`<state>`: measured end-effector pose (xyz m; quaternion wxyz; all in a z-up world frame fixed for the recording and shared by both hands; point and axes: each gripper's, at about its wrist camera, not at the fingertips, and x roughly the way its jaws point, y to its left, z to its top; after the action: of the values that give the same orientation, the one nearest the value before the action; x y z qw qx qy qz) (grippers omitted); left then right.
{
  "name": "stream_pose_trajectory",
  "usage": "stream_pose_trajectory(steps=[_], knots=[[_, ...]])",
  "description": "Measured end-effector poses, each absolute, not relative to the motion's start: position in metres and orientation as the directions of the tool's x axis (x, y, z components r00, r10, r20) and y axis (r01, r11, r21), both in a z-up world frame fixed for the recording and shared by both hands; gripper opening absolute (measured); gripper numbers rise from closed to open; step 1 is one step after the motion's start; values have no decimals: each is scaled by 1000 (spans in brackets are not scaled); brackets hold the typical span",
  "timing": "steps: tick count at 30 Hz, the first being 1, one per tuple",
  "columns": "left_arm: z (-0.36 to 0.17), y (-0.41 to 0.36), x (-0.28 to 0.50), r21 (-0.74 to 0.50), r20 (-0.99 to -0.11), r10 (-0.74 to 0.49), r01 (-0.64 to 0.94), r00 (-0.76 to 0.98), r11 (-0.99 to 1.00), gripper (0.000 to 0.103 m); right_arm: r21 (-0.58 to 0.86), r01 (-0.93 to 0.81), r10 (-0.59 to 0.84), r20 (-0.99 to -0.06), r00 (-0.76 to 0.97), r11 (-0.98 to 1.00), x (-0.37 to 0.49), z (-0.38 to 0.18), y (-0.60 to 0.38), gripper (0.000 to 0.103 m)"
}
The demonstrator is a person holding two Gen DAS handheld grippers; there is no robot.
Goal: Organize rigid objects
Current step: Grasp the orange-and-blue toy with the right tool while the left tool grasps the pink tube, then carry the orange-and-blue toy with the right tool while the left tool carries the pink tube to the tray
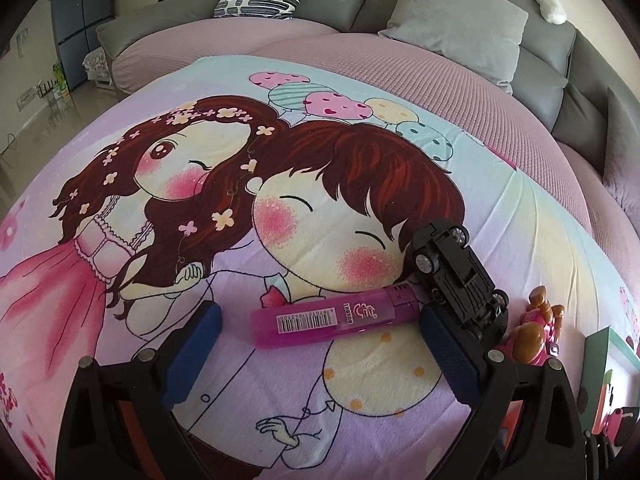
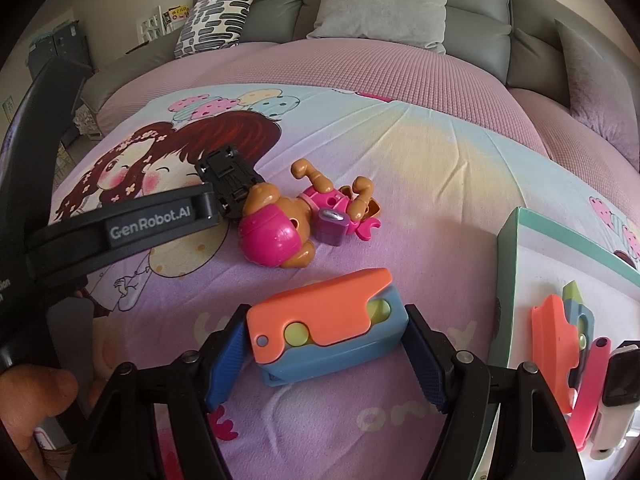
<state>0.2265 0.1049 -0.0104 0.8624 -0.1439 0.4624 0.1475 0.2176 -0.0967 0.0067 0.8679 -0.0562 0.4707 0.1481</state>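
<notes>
Toys scattered on cartoon-print sheet (image 1: 160, 184) spread over a pink-covered sofa. Left gripper (image 1: 320, 320) is spread wide, pads not pressing anything; pink lighter (image 1: 334, 317) lies flat crosswise between its fingertips, its cap end just beside the right pad. Black toy car (image 1: 460, 276) lies on its side, chassis showing, touching the lighter's cap end and just beyond that pad. Right gripper (image 2: 326, 334) pinches orange-and-blue plastic toy knife (image 2: 324, 328), both blue pads against its ends, toy low over the sheet. Pink-and-brown puppy figure (image 2: 288, 224) lies tipped over just past it, near the car. Open box (image 2: 520, 240) with green rim sits at right, holding another orange-blue toy (image 2: 554, 344) and a pink piece (image 2: 592, 384). Fingers (image 2: 44, 392) show bottom left in right wrist view.
</notes>
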Motion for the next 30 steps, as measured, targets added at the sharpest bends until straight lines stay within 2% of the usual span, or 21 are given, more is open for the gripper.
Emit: stream_pose_trajectory(steps=[3, 4, 12, 20, 30], knots=[[-8, 105, 222, -89, -842, 137, -387, 521, 918, 89, 43, -310, 205, -834, 513, 950, 218, 7, -97, 76], [-5, 104, 215, -80, -842, 148, -391, 518, 917, 83, 43, -310, 205, -834, 513, 950, 218, 7, -97, 76], [-3, 102, 204, -75, -848, 135, -367, 513, 927, 83, 42, -312, 205, -834, 512, 949, 216, 7, -97, 76], [5, 104, 191, -98, -843, 117, -364, 525, 926, 83, 110, -301, 258, -819, 513, 947, 214, 12, -105, 76], [31, 109, 176, -135, -807, 108, -359, 581, 923, 83, 125, -307, 288, -767, 573, 944, 206, 38, -110, 76]])
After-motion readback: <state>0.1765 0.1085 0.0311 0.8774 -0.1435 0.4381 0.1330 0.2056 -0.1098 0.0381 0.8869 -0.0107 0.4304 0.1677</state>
